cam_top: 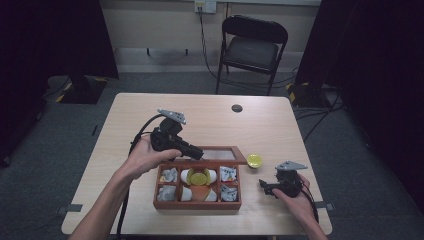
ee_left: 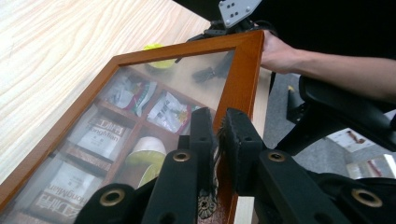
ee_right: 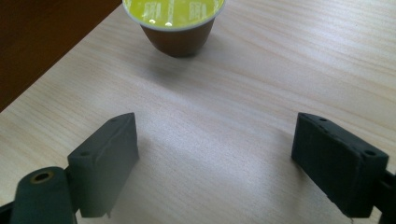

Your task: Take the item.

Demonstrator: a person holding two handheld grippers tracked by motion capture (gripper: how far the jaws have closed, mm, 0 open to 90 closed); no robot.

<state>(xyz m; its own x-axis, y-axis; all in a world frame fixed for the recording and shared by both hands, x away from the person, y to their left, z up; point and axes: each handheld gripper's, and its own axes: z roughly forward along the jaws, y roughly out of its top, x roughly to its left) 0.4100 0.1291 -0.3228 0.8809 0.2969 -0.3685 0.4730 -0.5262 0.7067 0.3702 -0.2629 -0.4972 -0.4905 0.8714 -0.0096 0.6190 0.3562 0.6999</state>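
High view: we list a pale wood-grain table (cam_top: 150, 107) on grey carpet, a black folding chair (cam_top: 254, 42) behind it, dark curtains at both sides, and a small dark disc (cam_top: 237, 108) near the far edge. On the table stands a wooden box (cam_top: 197, 204) with six compartments: grey sachets in the left and right pairs, white pods and a yellow-lidded capsule in the middle pair. Its glazed lid (cam_top: 220, 154) is raised at the back, and our left gripper (cam_top: 196, 152) is clamped on the lid's frame. A second capsule (cam_top: 254, 161), yellow-topped, sits on the table just right of the box. Our right gripper (cam_top: 263, 186) hovers near the box's right front corner, pointing left, with the capsule just beyond it. Left gripper view: we note the lid as an orange-brown frame around cloudy glass, tilted; its near rail is pinched between our two black jaws. Through the glass we see printed sachets and a white pod in the compartments. The other hand (ee_left: 280, 53) shows past the frame's far corner. Right gripper view: we record the capsule as a brown cup with a glossy yellow foil top, upright on the table, ahead of the jaws; those stand wide apart, nothing between them but bare wood.
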